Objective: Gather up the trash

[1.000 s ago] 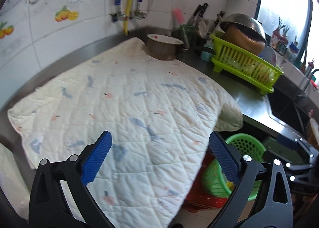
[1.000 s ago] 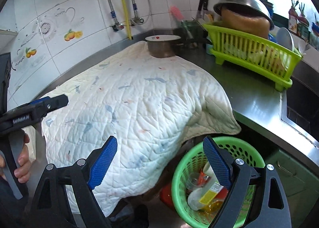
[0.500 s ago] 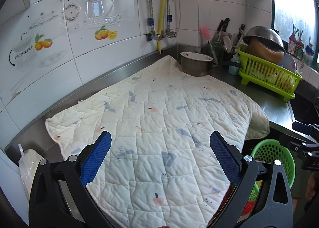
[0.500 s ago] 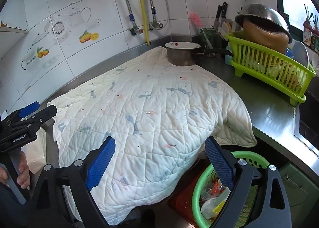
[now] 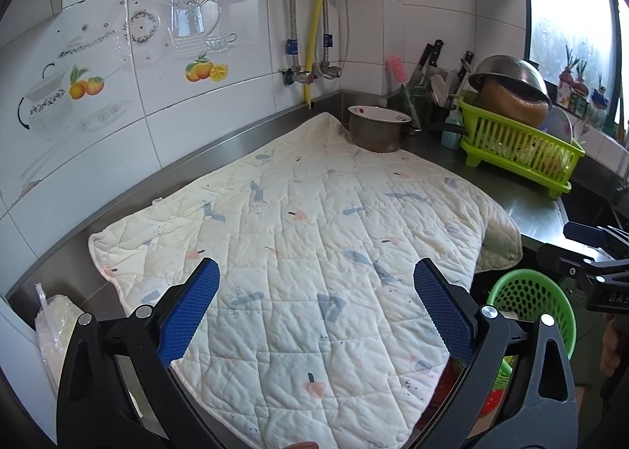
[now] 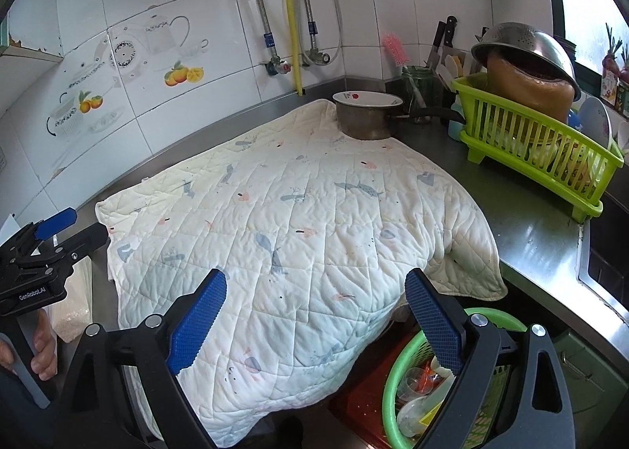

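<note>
A green basket (image 6: 401, 362) stands on the floor below the counter's front edge and holds trash (image 6: 416, 398): plastic cups and wrappers. It also shows in the left wrist view (image 5: 530, 299). A white quilted cloth (image 5: 306, 236) covers the counter and shows in the right wrist view (image 6: 298, 229); no trash shows on it. My left gripper (image 5: 314, 311) is open and empty above the cloth's front part. My right gripper (image 6: 314, 323) is open and empty above the cloth's front edge, with the basket just under its right finger (image 6: 432, 323).
A metal pot (image 5: 377, 130) stands on the cloth's far corner. A green dish rack (image 5: 519, 146) with a colander fills the right counter, with a sink (image 6: 605, 264) beyond. A white plastic bag (image 5: 55, 327) sits at the left. A red bin (image 6: 357, 405) lies under the basket.
Both grippers have risen and pulled back from the basket, so the whole cloth and tiled wall come into view. Both stay open and empty.
</note>
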`<state>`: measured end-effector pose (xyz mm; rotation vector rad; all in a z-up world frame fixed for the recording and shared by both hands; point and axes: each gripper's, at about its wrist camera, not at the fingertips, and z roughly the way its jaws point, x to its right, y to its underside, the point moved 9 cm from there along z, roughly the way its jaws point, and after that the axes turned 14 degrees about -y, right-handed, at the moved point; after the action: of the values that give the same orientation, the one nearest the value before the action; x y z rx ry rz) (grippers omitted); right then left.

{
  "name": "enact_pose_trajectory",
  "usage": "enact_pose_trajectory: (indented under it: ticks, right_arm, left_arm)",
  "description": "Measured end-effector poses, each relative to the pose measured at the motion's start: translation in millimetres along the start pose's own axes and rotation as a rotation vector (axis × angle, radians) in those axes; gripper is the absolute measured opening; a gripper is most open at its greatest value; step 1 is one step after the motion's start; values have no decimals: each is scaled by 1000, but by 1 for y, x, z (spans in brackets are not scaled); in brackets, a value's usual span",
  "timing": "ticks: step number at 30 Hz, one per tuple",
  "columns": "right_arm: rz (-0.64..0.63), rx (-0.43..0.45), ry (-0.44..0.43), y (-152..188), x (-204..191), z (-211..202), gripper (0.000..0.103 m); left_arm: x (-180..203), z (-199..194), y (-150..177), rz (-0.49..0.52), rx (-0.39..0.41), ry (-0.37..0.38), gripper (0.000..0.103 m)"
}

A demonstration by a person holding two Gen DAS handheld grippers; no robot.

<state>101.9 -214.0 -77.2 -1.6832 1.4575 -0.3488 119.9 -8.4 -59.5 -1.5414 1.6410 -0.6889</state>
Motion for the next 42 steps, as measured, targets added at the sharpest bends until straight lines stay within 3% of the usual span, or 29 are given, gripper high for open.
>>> enact_pose_trajectory:
  ticks: [10, 42]
  right_arm:
    - [-3, 9, 3, -2, -1, -2, 89]
    - [8, 19, 6, -5, 5, -6, 89]
  left_arm:
    - [7, -3, -1, 2, -1, 40, 98]
    - [19, -2, -2, 17, 0, 49, 98]
